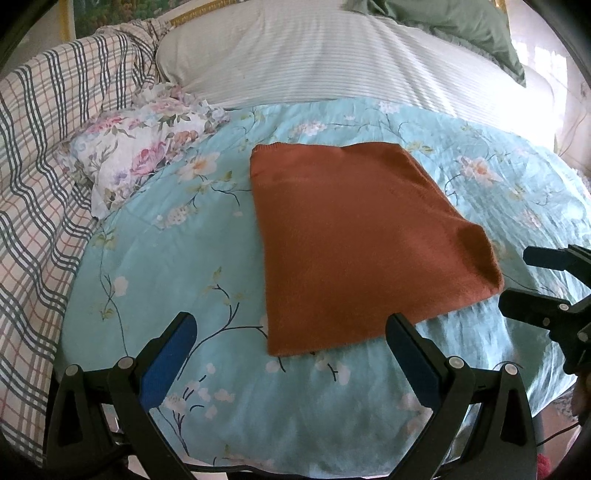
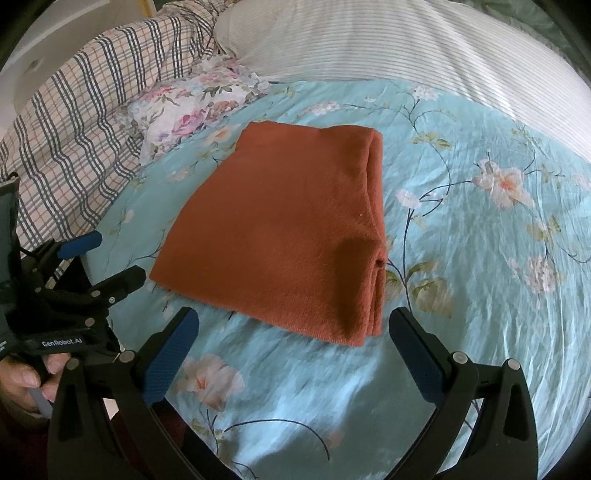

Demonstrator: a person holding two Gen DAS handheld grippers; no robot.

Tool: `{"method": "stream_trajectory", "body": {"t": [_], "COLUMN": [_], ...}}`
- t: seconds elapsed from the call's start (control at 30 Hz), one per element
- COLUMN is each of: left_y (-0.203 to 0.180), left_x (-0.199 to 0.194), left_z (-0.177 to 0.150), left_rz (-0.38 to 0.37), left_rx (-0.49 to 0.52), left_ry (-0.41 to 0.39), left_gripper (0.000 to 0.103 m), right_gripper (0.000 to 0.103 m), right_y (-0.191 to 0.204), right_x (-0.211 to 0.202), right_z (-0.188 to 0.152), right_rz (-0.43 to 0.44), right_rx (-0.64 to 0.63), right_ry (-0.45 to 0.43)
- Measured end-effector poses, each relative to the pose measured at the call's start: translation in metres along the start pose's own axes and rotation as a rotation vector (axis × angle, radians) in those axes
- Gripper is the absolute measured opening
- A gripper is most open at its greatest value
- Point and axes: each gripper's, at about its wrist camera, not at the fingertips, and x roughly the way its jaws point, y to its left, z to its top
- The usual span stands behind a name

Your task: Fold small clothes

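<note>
Lying flat on a bed (image 1: 155, 258) spread with a pale blue flowered quilt (image 2: 461, 229): a rust-orange knit garment (image 1: 354, 236), already folded into a tidy rectangle of several layers. Stacked edges showing along its right side in the right wrist view, the layers lined up one over another, probably so the bundle stays compact.

Hovering just short of the near edge of the garment, the left tongs (image 1: 291, 345), released and spread wide, blue pads facing inward, holding nothing. Off the garment's near right corner, the right tongs (image 2: 293, 349), likewise parted and empty, close to the cloth but apart from it. Both pointing toward the folded piece, as though pulled back after laying it down or readying for one more fold; cannot tell which.

Beyond the garment: a white striped pillow (image 1: 325, 62), a small flowered pillow (image 1: 144, 155) to the left, and a plaid blanket (image 1: 40, 177) bunched along the left edge of the bed. A green cushion (image 1: 461, 26) at the far right corner.

Judging by the neat shape, folding nearly or fully done.
</note>
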Motion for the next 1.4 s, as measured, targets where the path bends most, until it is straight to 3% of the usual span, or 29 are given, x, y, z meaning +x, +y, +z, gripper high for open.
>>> {"method": "stream_trajectory", "body": {"t": [1.4], "left_y": [-0.005], "left_x": [-0.013], "left_z": [-0.002], "left_rz": [-0.005], "left_rx": [0.002], "left_ry": [-0.022], "left_gripper": [0.102], "right_gripper": [0.103], "right_y": [0.007], "right_x": [-0.01], "right_z": [-0.004], "right_rz": [-0.002], "right_rx": [0.0], "right_ry": [-0.022]}}
